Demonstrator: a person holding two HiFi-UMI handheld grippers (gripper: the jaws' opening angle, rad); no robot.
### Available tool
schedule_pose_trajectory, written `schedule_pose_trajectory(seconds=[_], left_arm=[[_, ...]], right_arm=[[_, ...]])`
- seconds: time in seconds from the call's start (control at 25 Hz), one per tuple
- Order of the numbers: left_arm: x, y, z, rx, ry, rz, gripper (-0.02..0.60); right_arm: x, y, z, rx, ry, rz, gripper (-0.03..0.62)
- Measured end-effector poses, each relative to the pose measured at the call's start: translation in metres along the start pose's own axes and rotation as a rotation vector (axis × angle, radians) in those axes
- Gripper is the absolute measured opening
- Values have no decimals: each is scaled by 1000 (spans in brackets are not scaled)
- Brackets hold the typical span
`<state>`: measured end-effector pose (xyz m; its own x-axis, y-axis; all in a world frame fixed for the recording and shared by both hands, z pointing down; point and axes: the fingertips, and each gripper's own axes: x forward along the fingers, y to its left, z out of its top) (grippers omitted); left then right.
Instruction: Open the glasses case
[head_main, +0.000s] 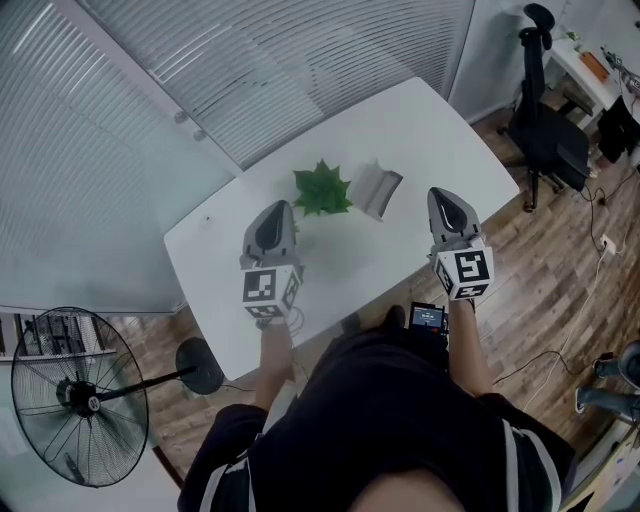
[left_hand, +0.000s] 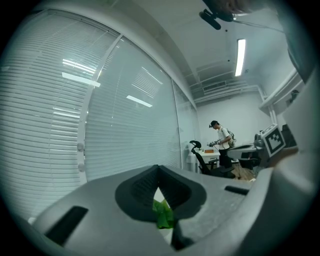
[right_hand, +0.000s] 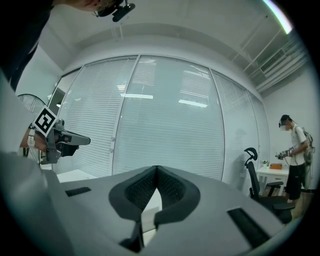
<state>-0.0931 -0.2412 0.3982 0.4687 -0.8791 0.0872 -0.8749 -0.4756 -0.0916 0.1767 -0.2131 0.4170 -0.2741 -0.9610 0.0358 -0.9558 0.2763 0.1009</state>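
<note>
The grey glasses case (head_main: 377, 188) lies on the white desk (head_main: 440, 130), a little above the middle of the head view and just right of a small green plant (head_main: 322, 189). From here it cannot be told whether its lid is up or down.

Neither gripper touches it. The left gripper (head_main: 279, 207) hangs lower left of the case, with the plant between the two. Its fingers (left_hand: 142, 187) are closed on each other at the tips, holding nothing, and only a sliver of green leaf shows through the gap beneath them. The right gripper (head_main: 439, 193) hangs lower right of the case, near it but apart. Its fingers (right_hand: 172, 190) are likewise pressed together and empty.

A standing fan (head_main: 78, 397) is on the wooden floor at lower left, and an office chair (head_main: 545, 135) stands at upper right.
</note>
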Motion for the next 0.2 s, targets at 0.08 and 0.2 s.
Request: schedule_pose_trajectory(seconds=[0.08,0.2], left_arm=[[0,1,0,-1,1,2,-2],[1,1,-1,-3,1,4,-2]], right_arm=[[1,-1,0,1,0,-2,14],[2,-1,0,3,-1,-2,14]])
